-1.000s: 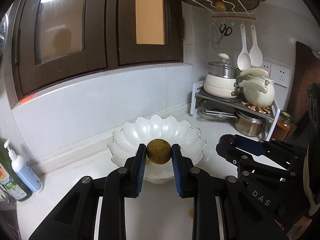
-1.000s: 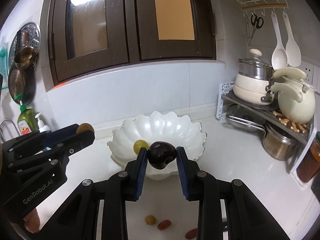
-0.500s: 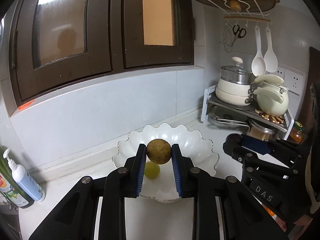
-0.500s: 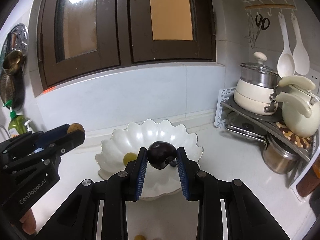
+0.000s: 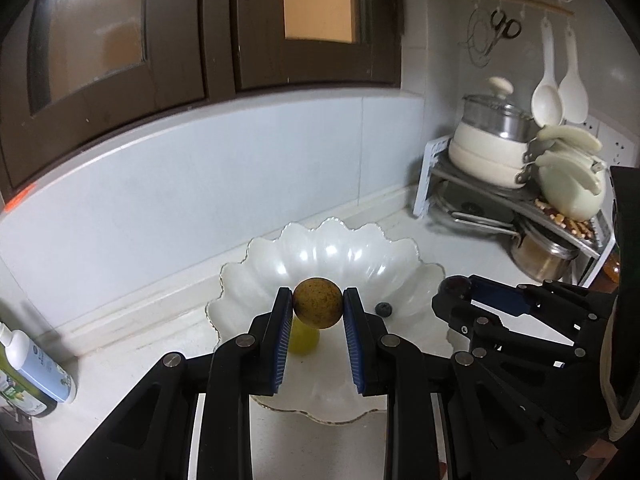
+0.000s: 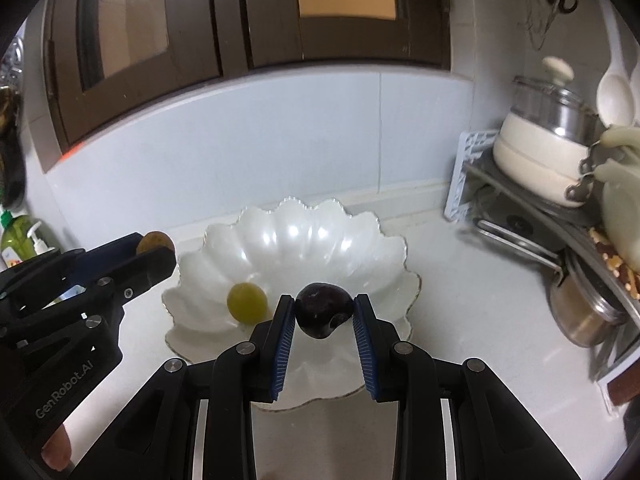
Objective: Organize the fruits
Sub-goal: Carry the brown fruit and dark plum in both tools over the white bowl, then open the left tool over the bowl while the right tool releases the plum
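Two fruits carried over the scalloped white bowl

The scalloped white bowl (image 6: 320,240) sat on the counter holding a green grape (image 6: 247,303) and a blueberry (image 5: 383,309). Above it, the left gripper (image 5: 318,307) pinched a speckled brown fruit (image 5: 318,307), the right gripper (image 6: 324,316) a dark cherry-like fruit (image 6: 324,316). Both looked light, smooth, bruisable; gripped across the middle.

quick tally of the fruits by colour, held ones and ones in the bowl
brown speckled round fruit, in left gripper: 1
dark purple fruit, in right gripper: 1
green grape in white scalloped bowl: 1
small dark blue berry in bowl: 1
total: 4
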Demonstrator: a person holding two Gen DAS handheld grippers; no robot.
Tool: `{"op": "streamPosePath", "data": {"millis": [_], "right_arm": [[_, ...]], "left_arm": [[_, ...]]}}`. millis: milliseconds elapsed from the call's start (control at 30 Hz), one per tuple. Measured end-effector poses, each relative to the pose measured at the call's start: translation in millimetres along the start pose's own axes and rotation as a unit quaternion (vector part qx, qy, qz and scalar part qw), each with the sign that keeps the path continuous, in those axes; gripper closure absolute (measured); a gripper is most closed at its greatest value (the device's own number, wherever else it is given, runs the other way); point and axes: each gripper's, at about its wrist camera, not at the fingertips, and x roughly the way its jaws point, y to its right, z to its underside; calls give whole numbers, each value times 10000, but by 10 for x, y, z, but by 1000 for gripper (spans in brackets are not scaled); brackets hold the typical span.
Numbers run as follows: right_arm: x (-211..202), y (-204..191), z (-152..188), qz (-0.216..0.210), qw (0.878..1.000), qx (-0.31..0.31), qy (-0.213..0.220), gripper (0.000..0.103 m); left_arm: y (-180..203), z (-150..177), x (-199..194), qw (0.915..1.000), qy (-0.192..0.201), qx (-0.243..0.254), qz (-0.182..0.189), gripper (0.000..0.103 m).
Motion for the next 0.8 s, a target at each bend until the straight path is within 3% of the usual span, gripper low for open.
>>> {"op": "streamPosePath", "data": {"millis": [467, 800], "right_arm": [[581, 23, -39, 18, 9957, -59, -928, 72], [804, 33, 20, 18, 9911, -37, -1334, 72]], "left_arm": [[-42, 90, 566, 9953, -962, -57, -46, 77], [-44, 219, 825, 9880, -1534, -150, -51, 77]]}}
